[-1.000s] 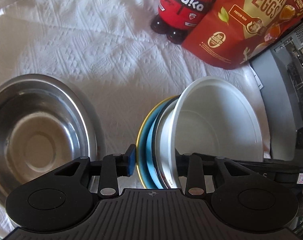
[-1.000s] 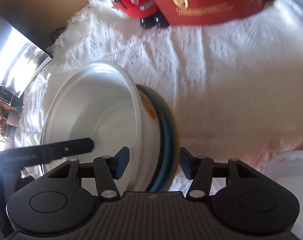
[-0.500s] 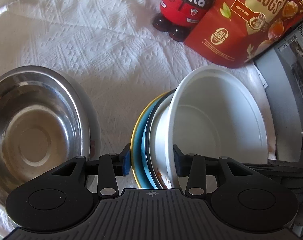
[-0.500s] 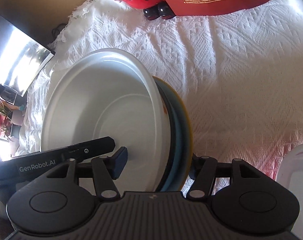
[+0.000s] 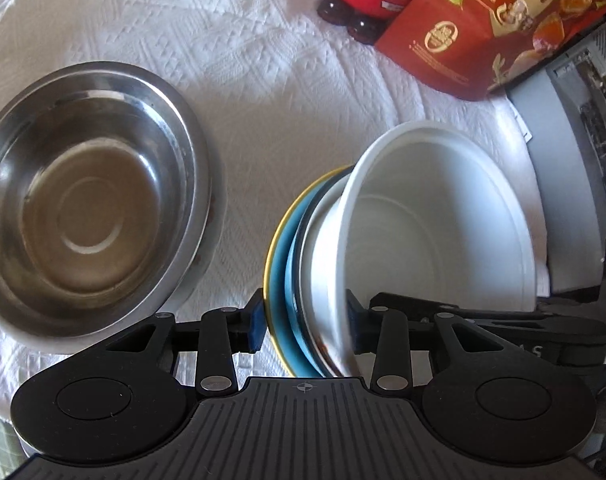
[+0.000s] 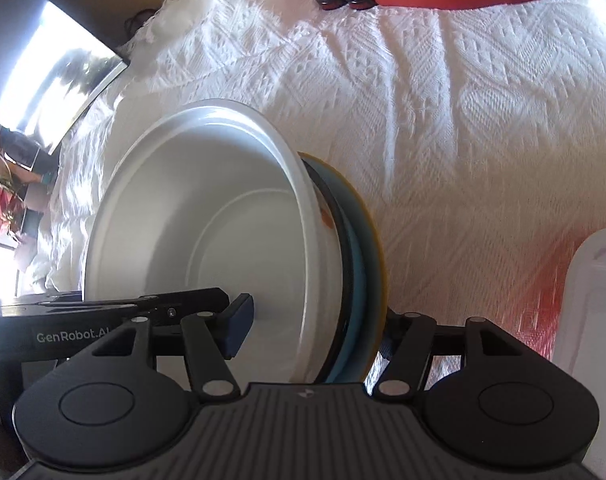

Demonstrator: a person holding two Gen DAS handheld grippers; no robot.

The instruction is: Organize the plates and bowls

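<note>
Four of five pieces gathered, by the look of it. Shows a nested stack (image 5: pixel 315 264) tipped on edge at 6 o'clock in the left wrist view: white bowl (image 5: pixel 435 232) opening toward 3 o'clock, then a white dish with an orange mark, a dark-rimmed blue plate and a yellow-rimmed plate (image 5: pixel 277 264) on the 9 o'clock side. Leaves only the steel bowl (image 5: pixel 91 200) apart, flat on the white tablecloth (image 5: pixel 263 80) at 9 o'clock (wider than the rest, so likely the base or a place of its own).

Clamps the stack with the left gripper (image 5: pixel 305 320), one pad on the yellow rim, the other inside the white bowl, having just closed in a little. Straddles the same stack with the right gripper (image 6: pixel 311 336), jaws just opening, inner pad clear of the bowl wall, so no pinch there.

Remains to lay the stack flat and settle it with the steel bowl.
</note>
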